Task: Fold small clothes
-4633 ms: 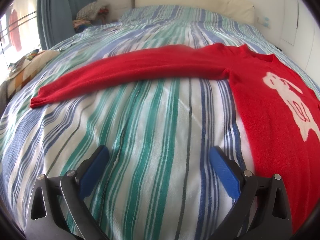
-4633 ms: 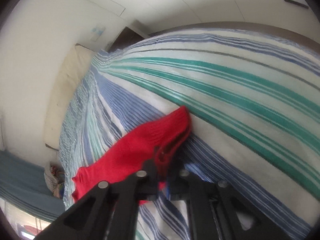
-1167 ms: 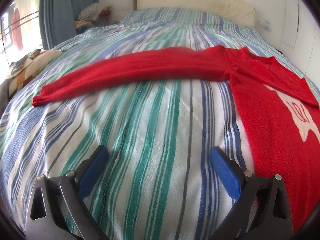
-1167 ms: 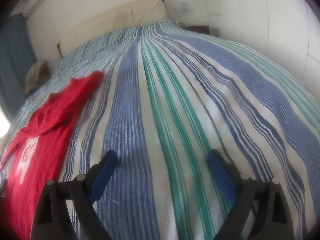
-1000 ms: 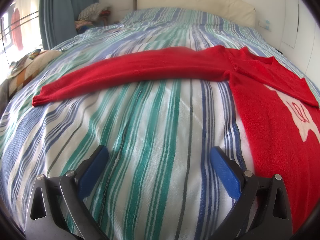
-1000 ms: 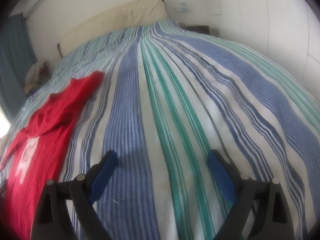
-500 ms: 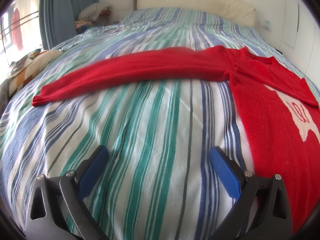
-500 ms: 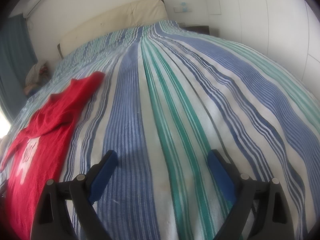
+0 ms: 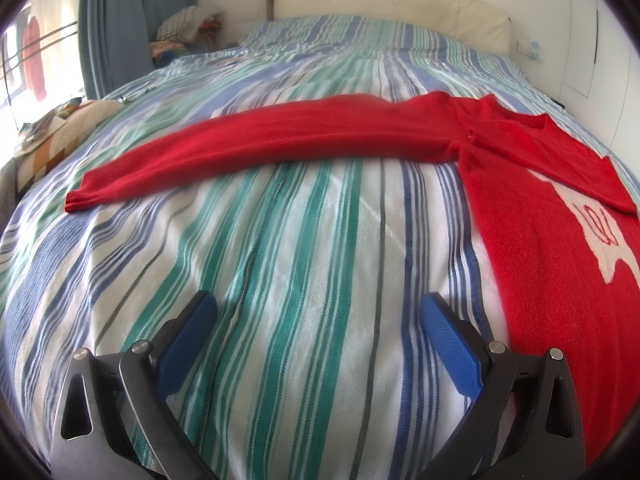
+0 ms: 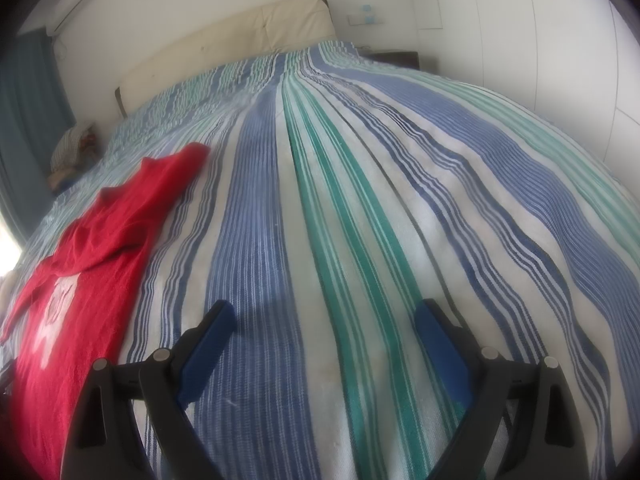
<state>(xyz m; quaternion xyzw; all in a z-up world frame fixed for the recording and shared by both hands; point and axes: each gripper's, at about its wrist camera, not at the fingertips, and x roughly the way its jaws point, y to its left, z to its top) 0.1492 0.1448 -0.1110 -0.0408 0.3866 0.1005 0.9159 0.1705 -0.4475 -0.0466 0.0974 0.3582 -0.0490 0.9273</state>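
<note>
A red sweater with a white figure on its front lies flat on the striped bed. One sleeve stretches far left across the bed. The other sleeve is folded in over the chest. My left gripper is open and empty, low over the bedspread just left of the sweater's body. In the right wrist view the sweater lies at the left. My right gripper is open and empty over bare bedspread, to the right of the sweater.
A cream headboard and white wall close the far end. Blue curtains and a pile of bedding stand at the far left. A patterned cushion lies at the left edge. White cupboard doors stand on the right.
The right gripper let go of the right sleeve, now folded across the chest, and withdrew open to the right. Over the last second nothing has moved.
</note>
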